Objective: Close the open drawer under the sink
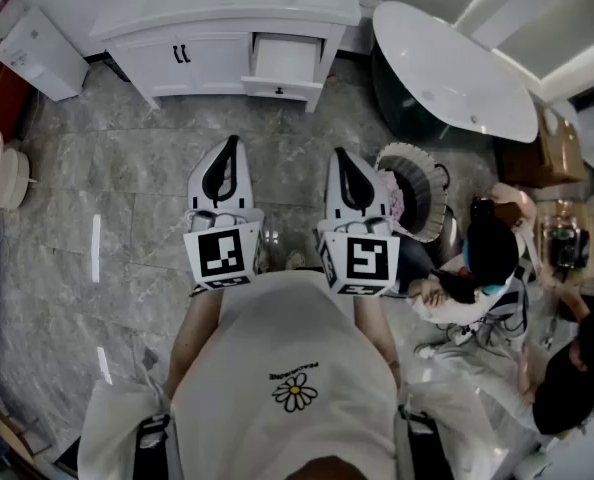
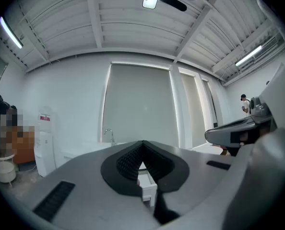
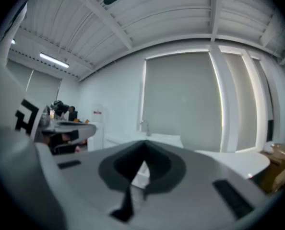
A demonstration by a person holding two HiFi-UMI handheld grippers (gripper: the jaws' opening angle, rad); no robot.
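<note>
While the person stands on the grey marbled stone floor (image 1: pixel 107 188), the white open drawer (image 1: pixel 284 63) juts out of the right half of the white vanity cabinet (image 1: pixel 157 68) under the sink top. Its front panel, with a small dark knob, is pulled toward the room, and its pale inside shows from above. To the drawer's left the cabinet has two shut doors with black handles (image 1: pixel 181 54).

The left tongs (image 1: pixel 231 142) and the right tongs (image 1: pixel 338 154) are held side by side in front of the person's white shirt. Both point roughly level toward the cabinet and are well apart from the drawer. Each has its jaws brought together, tips meeting, with nothing clamped between them. In the left gripper view the drawer shows small through the dark gap behind the joined tips, below a tap on the sink top.

A white oval bathtub (image 1: pixel 457 68) stands to the right of the cabinet. A white boxy floor unit (image 1: pixel 39 53) stands to its left.
</note>
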